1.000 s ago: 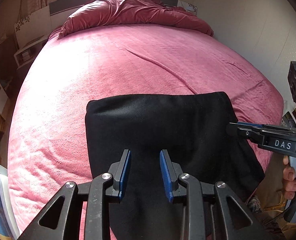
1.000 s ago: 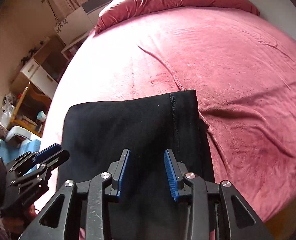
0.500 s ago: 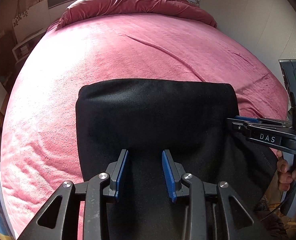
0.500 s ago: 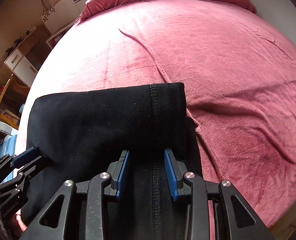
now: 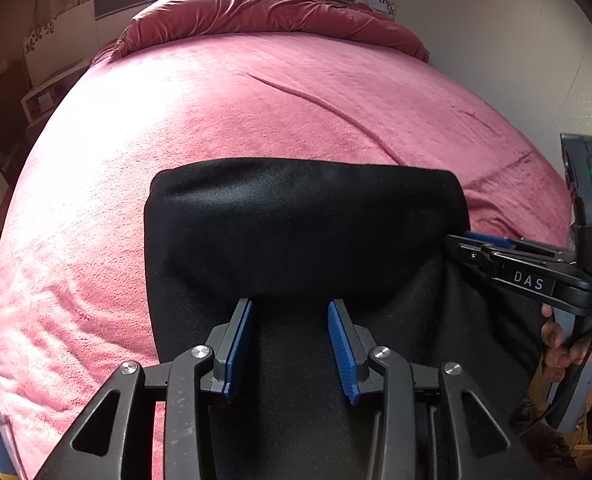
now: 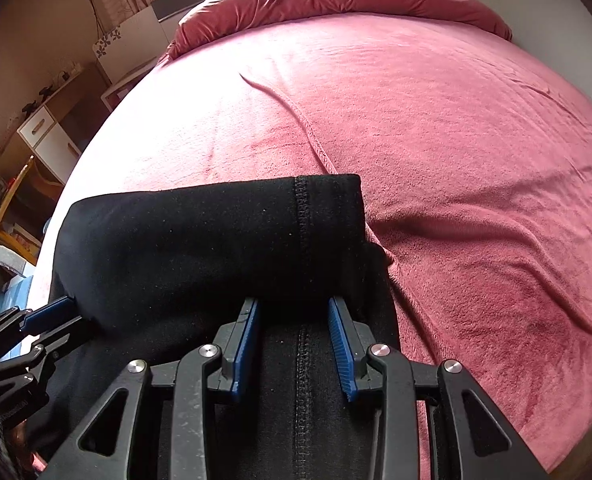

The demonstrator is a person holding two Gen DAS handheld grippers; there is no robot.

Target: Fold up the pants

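A: What fills most of both frames?

B: One wide bed under a pink fleece blanket (image 5: 224,128). It spreads from edge to edge, and one bunched dark-red quilt (image 5: 264,4) lies along the top centre.

A: And the garment?

B: One pair of black fabric pants (image 5: 296,220), lying on the blanket in the lower middle of each view. The upper layer is turned over the lower one, with a rounded fold along its far edge. In the right wrist view a stitched seam (image 6: 301,232) runs down through it, right of centre.

A: How many tongs?

B: Two, each with black arms and blue pads. The left gripper (image 5: 290,344) sits at the bottom centre of its own view, its jaws spread, and they have just been opening. Black cloth lies between and beneath the pads, though none is visibly pinched.

A: The other one?

B: The right gripper (image 6: 294,346) is also at bottom centre, its jaws parted and widening slightly. The seam runs down the gap between the pads. The cloth fold meets the tips, but I see no clamping.

A: Any hands?

B: One hand (image 5: 575,356) shows at the lower right edge of the left view, wrapped around the other tool's handle.
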